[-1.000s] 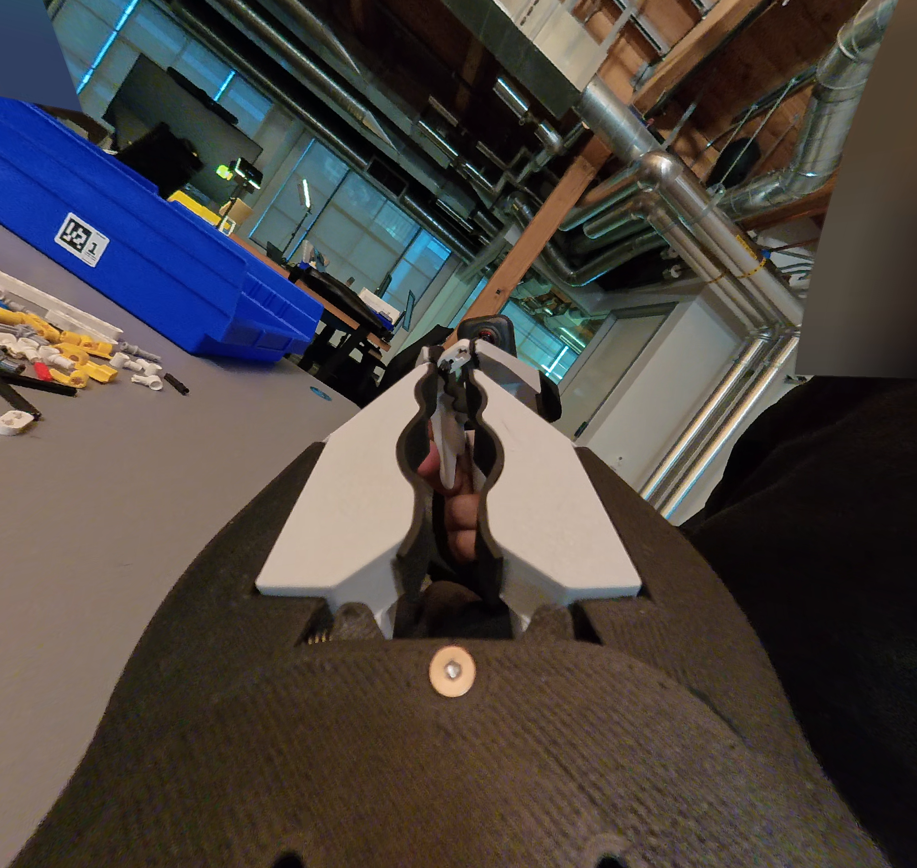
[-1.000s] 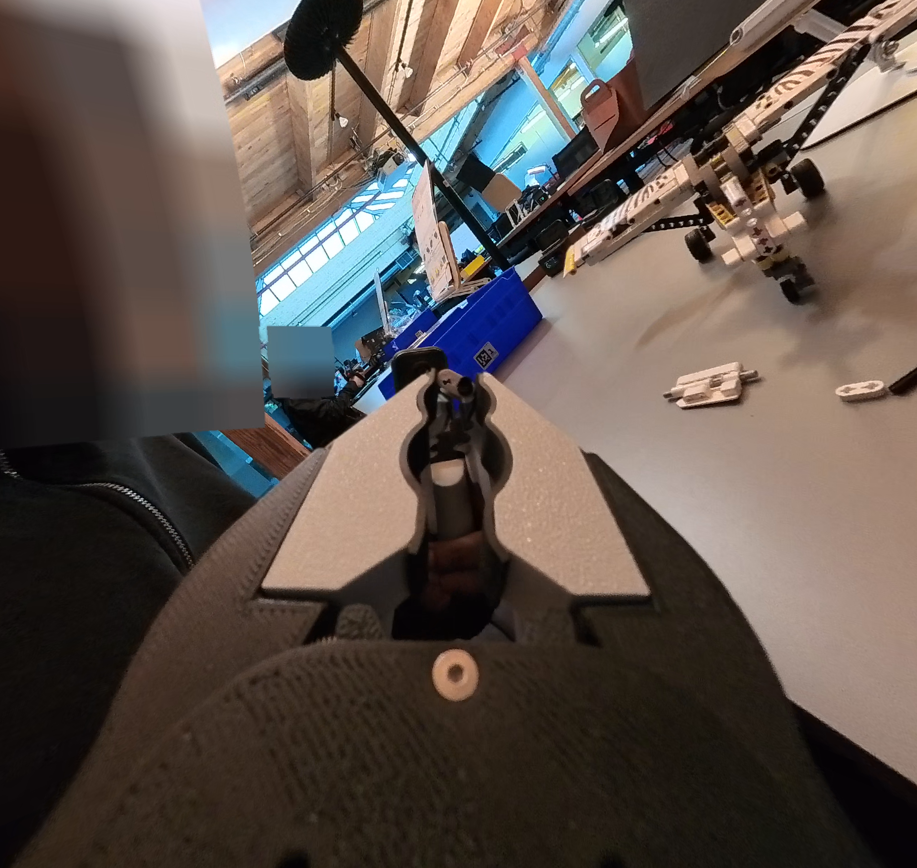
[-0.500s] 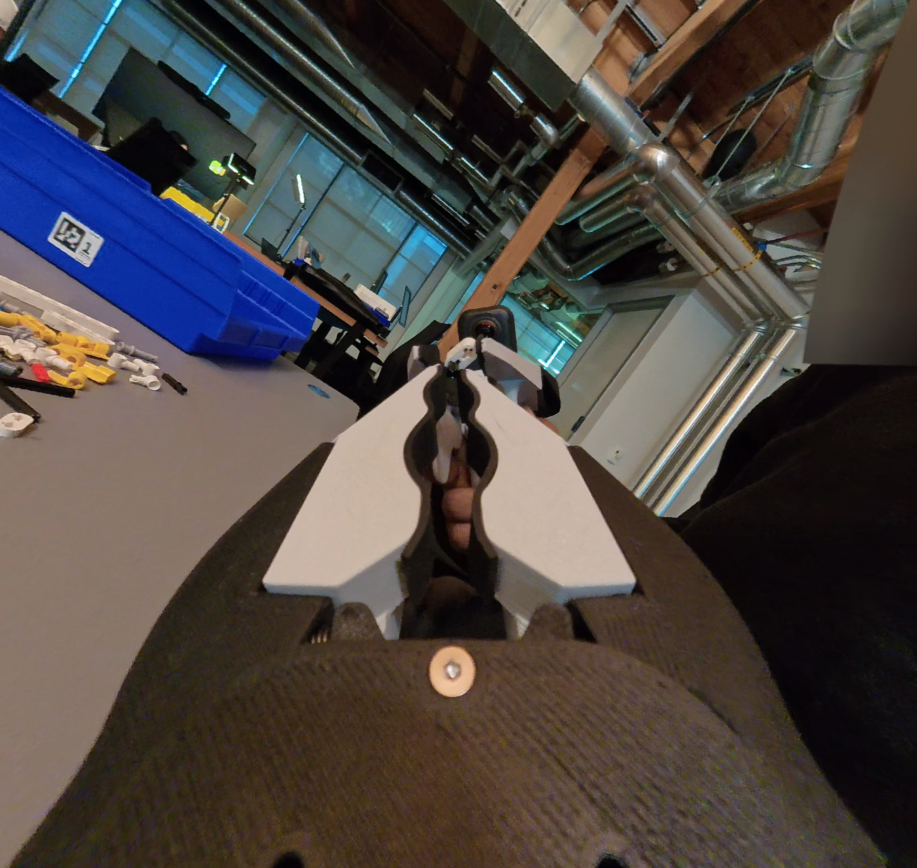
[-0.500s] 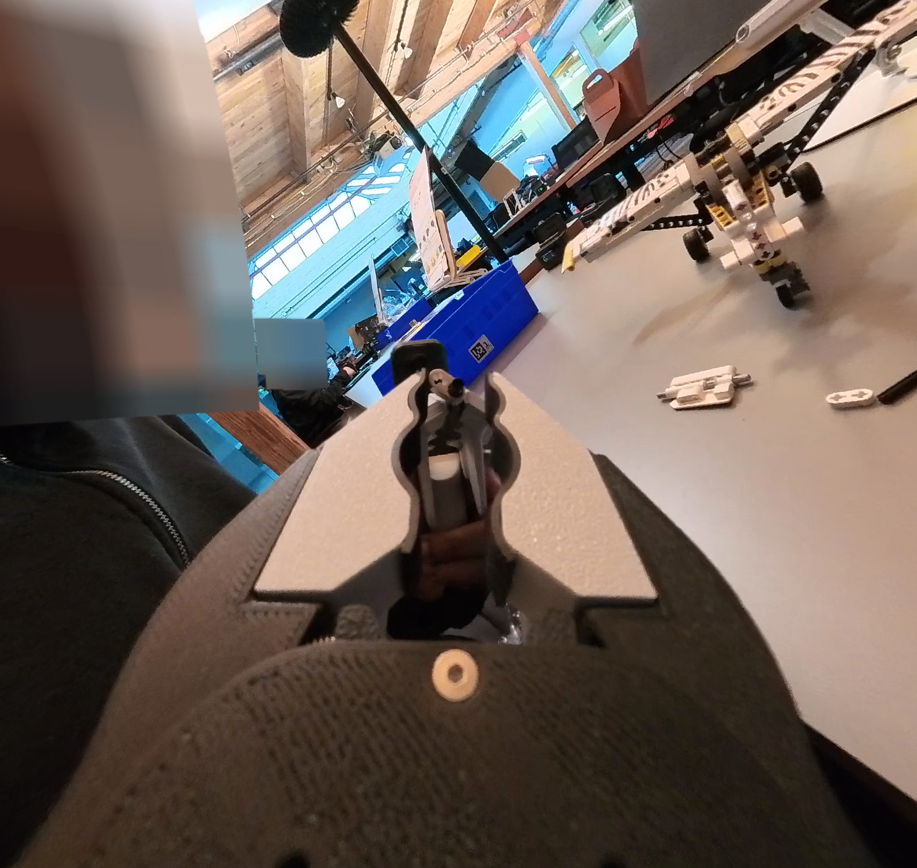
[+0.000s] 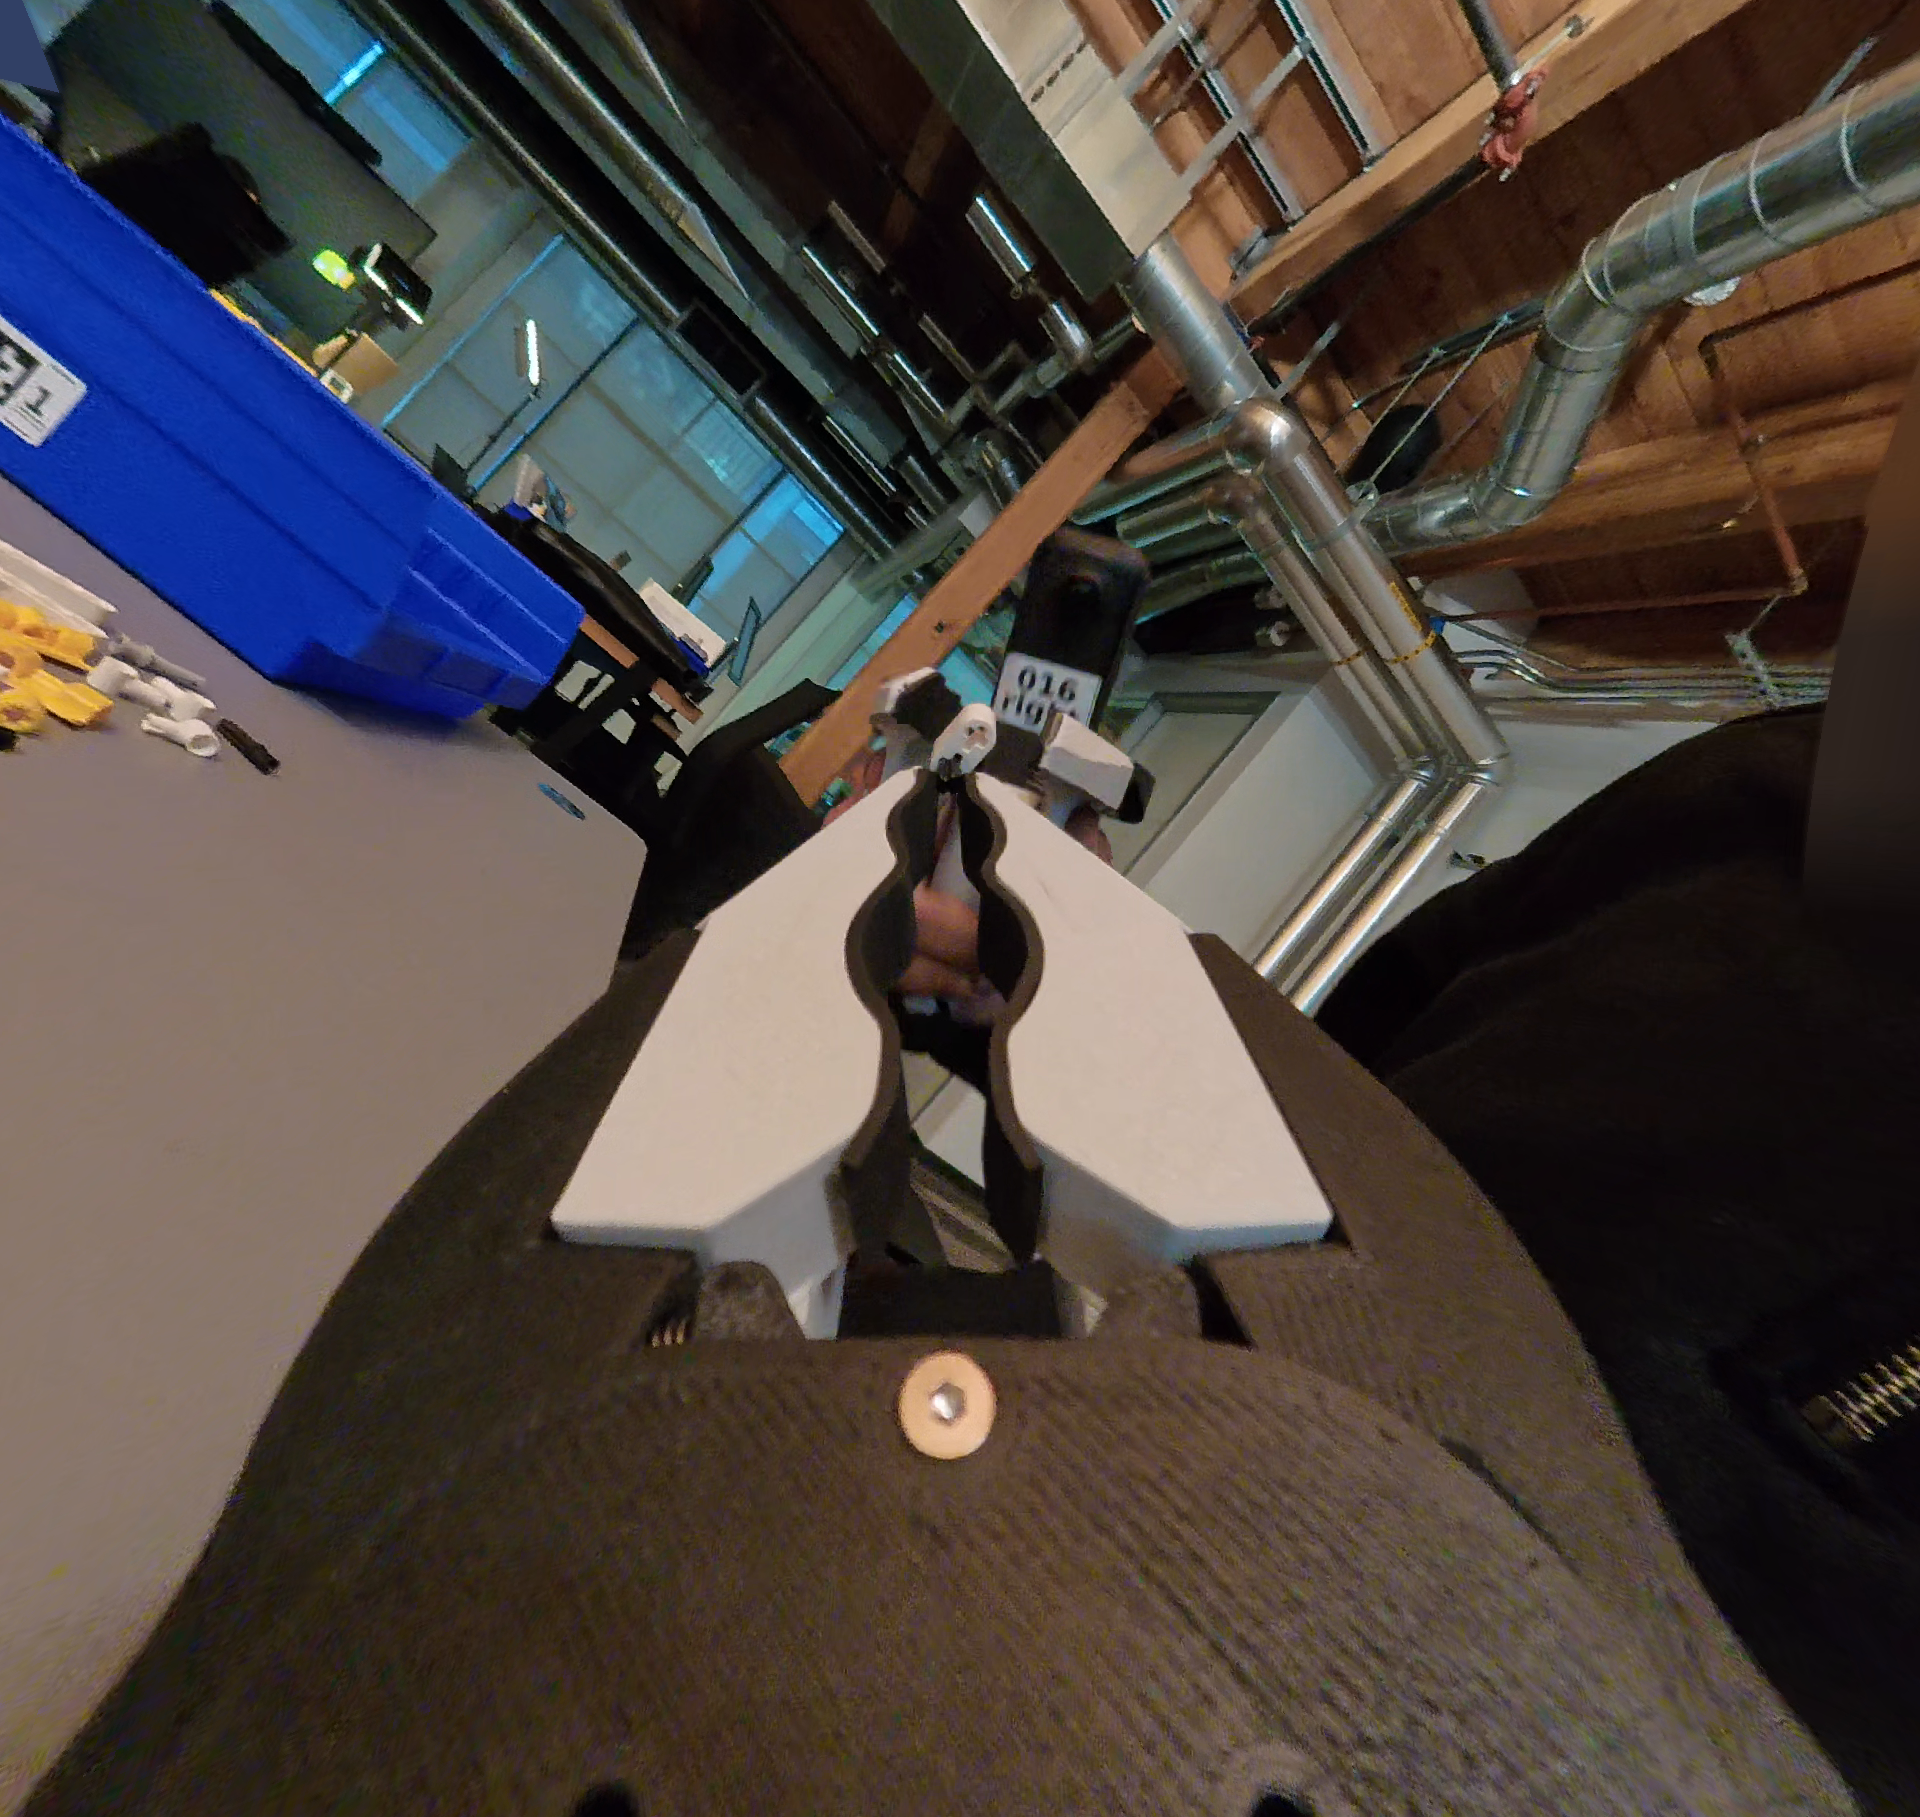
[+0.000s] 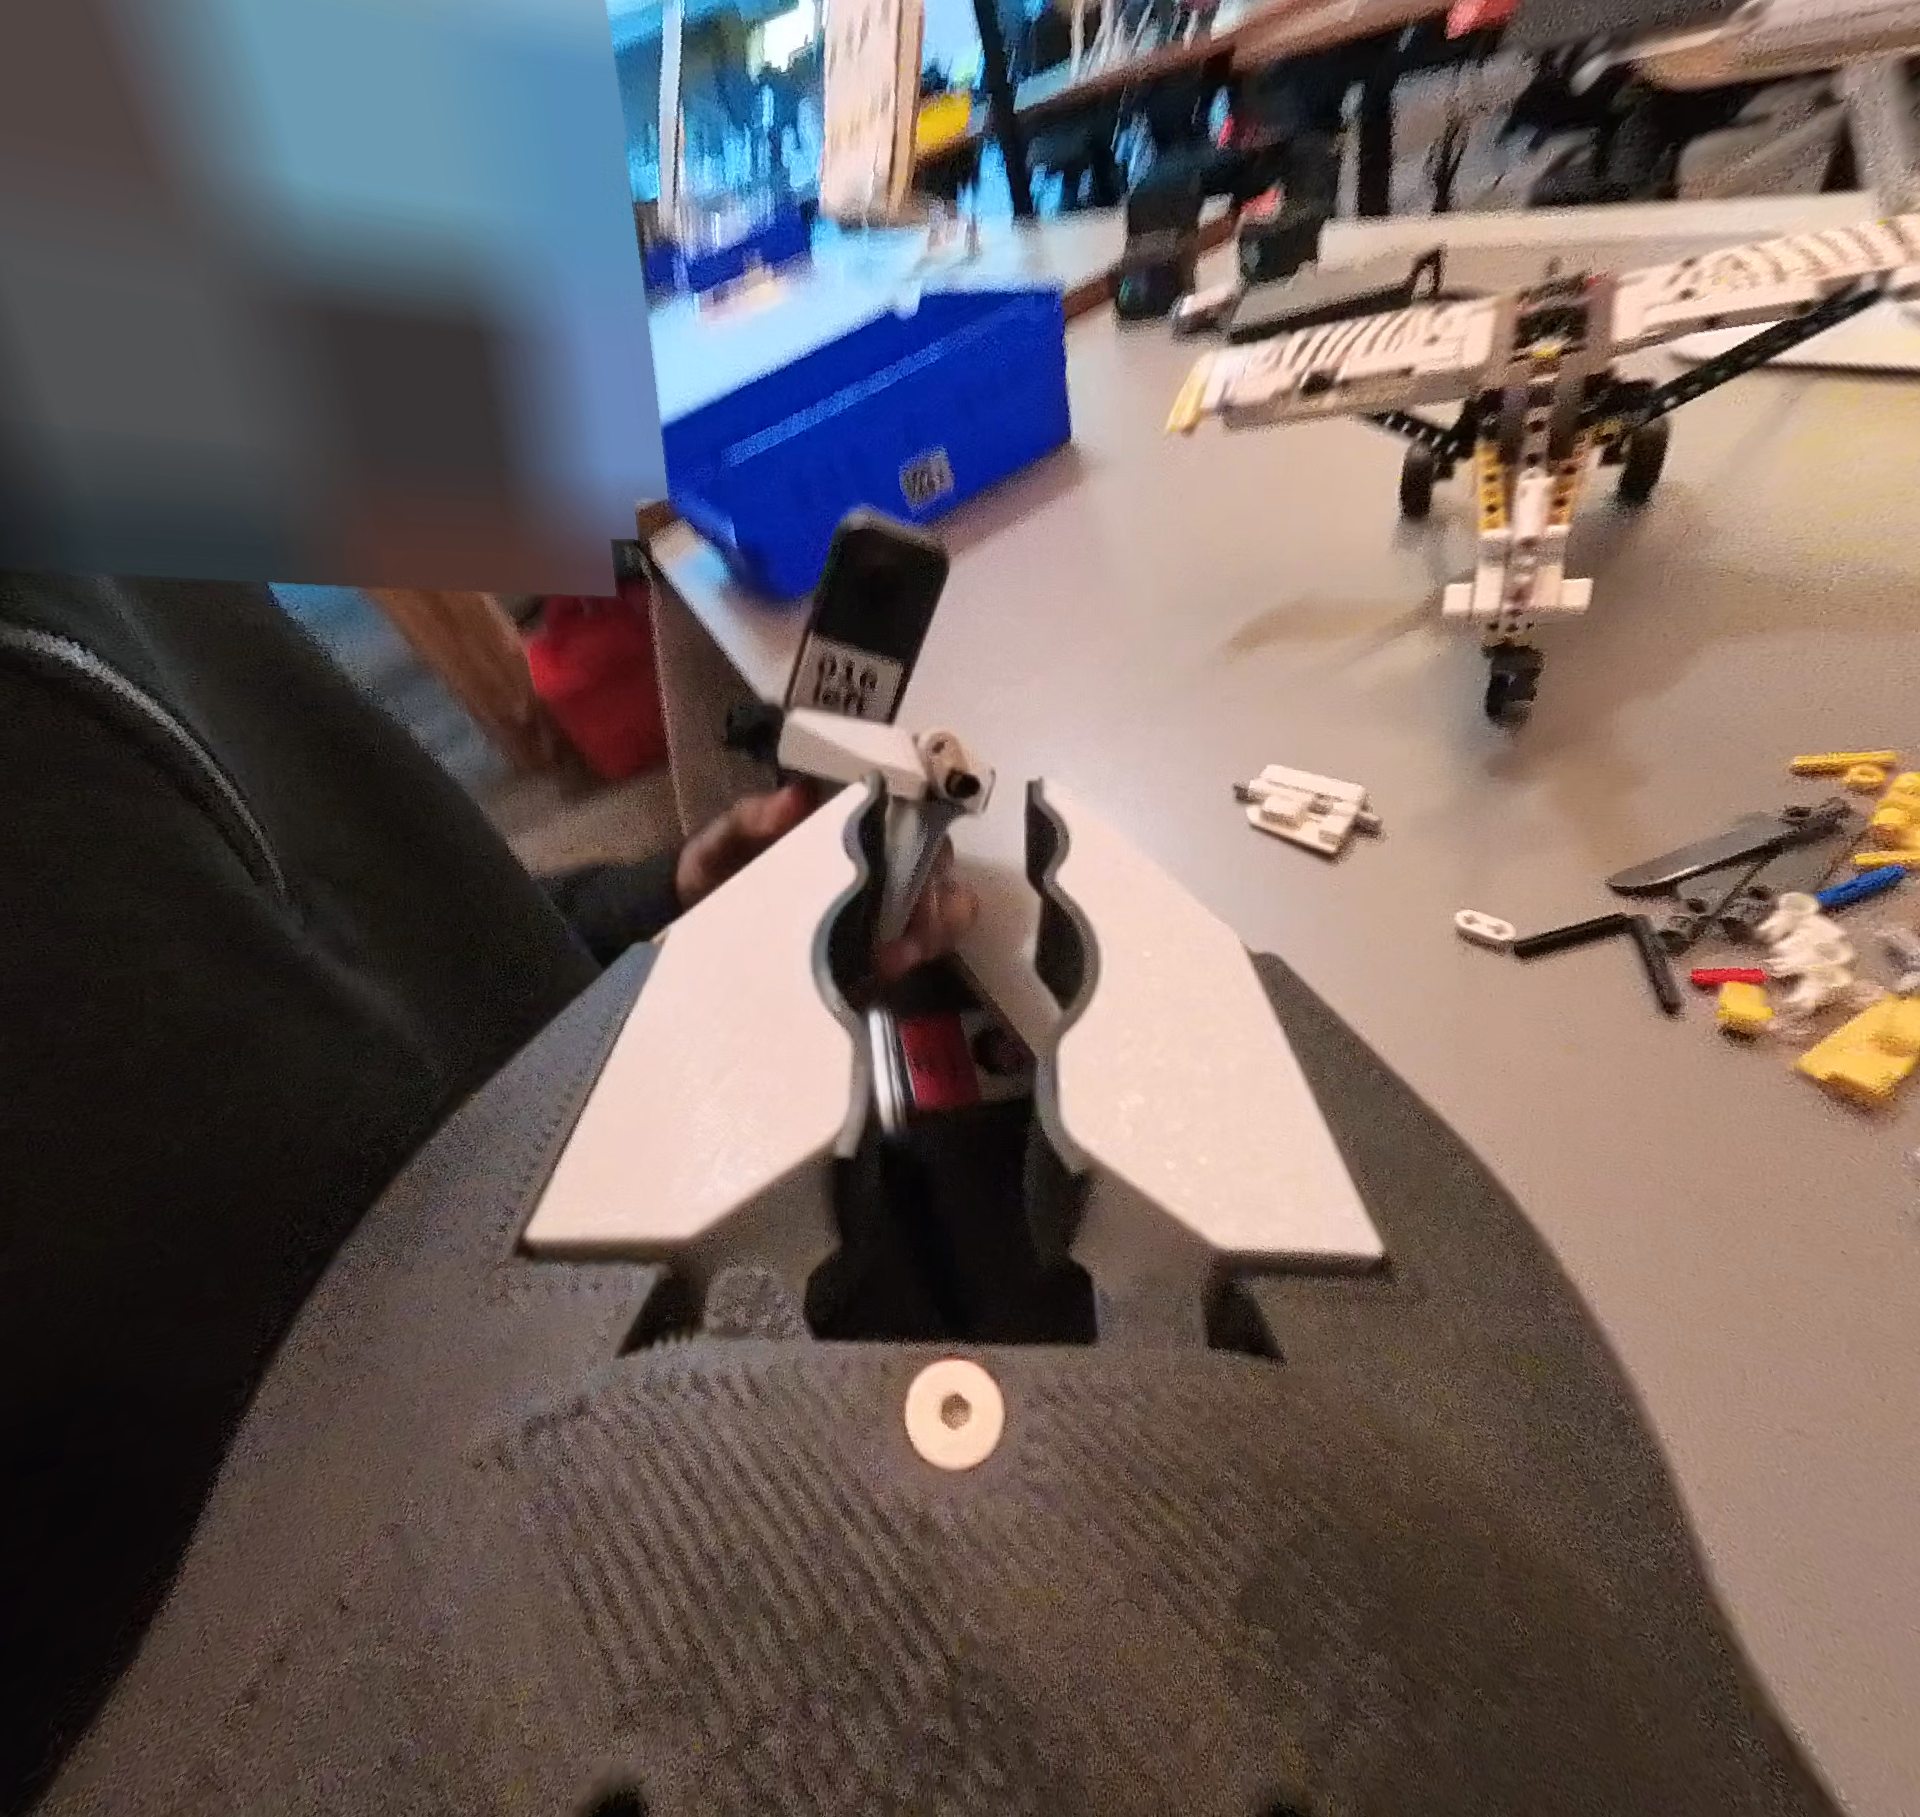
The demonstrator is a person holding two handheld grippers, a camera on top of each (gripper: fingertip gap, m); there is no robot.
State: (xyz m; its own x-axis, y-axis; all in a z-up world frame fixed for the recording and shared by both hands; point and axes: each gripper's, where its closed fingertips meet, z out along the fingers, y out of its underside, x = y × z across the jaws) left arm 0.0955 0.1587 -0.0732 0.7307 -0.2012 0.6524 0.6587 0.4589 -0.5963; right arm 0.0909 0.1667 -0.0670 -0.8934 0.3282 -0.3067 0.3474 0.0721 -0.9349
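Our left gripper (image 5: 951,780) is clamped on a small white connector (image 5: 971,733) with a black pin, held in the air off the table edge. Our right gripper (image 6: 1008,791) stands apart, gripping nothing, just beside that part (image 6: 951,765). Farther out on the grey table (image 6: 1143,728): a white plate piece (image 6: 1304,806), loose bricks (image 6: 1808,946), a model plane (image 6: 1527,437), a blue bin (image 5: 208,489).

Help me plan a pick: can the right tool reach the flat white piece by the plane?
Probably yes: the right tool is open, with bare table between it and the piece. The left tool, shut on a small connector, sits off that path.
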